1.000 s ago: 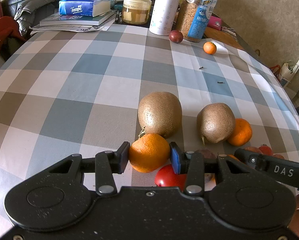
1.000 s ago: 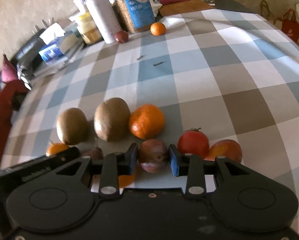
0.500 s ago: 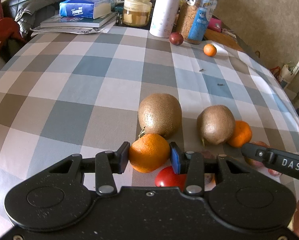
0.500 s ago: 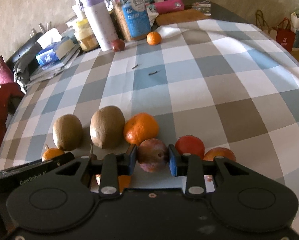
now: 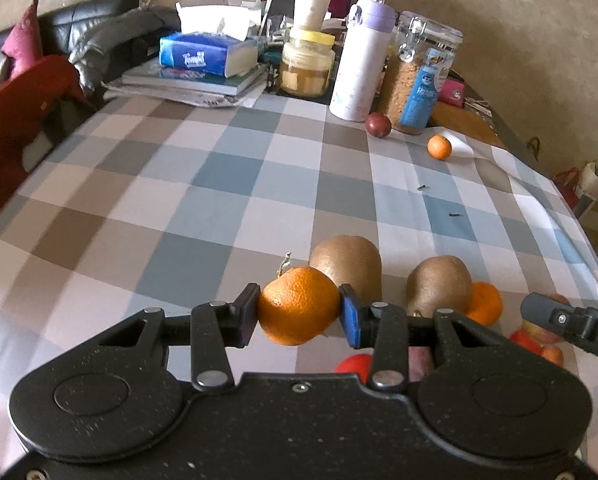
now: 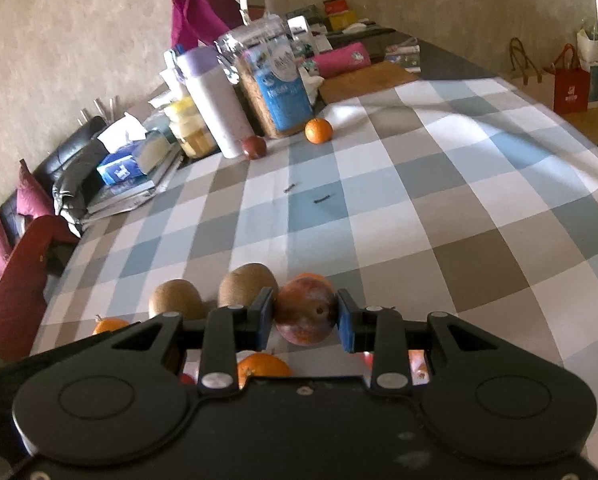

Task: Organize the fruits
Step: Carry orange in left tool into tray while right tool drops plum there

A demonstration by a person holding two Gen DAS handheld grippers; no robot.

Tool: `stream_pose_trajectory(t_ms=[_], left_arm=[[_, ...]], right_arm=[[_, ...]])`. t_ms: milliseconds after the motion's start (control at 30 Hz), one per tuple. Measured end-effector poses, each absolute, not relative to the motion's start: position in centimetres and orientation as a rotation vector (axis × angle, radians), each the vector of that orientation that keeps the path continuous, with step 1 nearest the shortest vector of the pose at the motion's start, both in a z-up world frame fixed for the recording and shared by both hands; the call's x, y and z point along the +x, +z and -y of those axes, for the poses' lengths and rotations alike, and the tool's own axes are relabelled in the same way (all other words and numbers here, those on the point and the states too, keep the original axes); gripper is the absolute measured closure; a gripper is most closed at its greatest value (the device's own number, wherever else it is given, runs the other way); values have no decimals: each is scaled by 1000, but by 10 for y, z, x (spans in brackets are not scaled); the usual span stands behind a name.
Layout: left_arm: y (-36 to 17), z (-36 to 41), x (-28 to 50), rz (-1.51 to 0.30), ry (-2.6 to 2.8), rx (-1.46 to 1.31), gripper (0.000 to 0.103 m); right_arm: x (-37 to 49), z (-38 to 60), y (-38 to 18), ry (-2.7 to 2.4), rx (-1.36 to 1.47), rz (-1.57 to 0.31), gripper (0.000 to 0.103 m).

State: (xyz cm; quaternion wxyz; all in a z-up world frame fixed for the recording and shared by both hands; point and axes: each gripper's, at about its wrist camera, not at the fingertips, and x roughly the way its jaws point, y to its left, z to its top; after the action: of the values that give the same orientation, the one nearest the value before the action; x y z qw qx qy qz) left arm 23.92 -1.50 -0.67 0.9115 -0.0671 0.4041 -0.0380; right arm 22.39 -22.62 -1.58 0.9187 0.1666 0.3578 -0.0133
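Observation:
My left gripper (image 5: 298,315) is shut on an orange mandarin (image 5: 298,309) and holds it above the checked tablecloth. Behind it lie two brown kiwis (image 5: 349,262) (image 5: 439,285) and another mandarin (image 5: 485,303). My right gripper (image 6: 305,319) is shut on a dark red plum (image 6: 305,311), lifted above the cloth, with the two kiwis (image 6: 249,284) (image 6: 175,302) beyond it to the left. Red fruits (image 5: 353,362) lie partly hidden under the left gripper. A far plum (image 5: 377,124) and a small mandarin (image 5: 439,147) sit near the jars.
At the table's far edge stand a white bottle (image 5: 359,68), a cereal jar (image 5: 417,76), a yellow-lidded jar (image 5: 307,66) and a tissue pack on books (image 5: 207,54). Two small dark bits (image 5: 421,187) lie on the cloth. A sofa (image 5: 27,80) is at the left.
Both grippers have risen from the table, lifting the mandarin and the plum clear of the other fruits. The views now look farther over the table.

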Motion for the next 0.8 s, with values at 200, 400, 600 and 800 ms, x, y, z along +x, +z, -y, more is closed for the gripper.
stream_pose_trajectory(t_ms=[200, 400, 600, 800], left_arm=[[20, 10, 209, -842, -125, -113, 53], [26, 15, 171, -874, -192, -40, 53], [12, 17, 140, -938, -241, -4, 53], [-2, 17, 111, -950, -220, 19, 53]], right_arm=[[189, 218, 3, 8, 325, -704, 69], [147, 215, 9, 51, 341, -698, 69], [108, 219, -3, 49, 359, -740, 69], [74, 221, -23, -14, 321, -789, 68]])
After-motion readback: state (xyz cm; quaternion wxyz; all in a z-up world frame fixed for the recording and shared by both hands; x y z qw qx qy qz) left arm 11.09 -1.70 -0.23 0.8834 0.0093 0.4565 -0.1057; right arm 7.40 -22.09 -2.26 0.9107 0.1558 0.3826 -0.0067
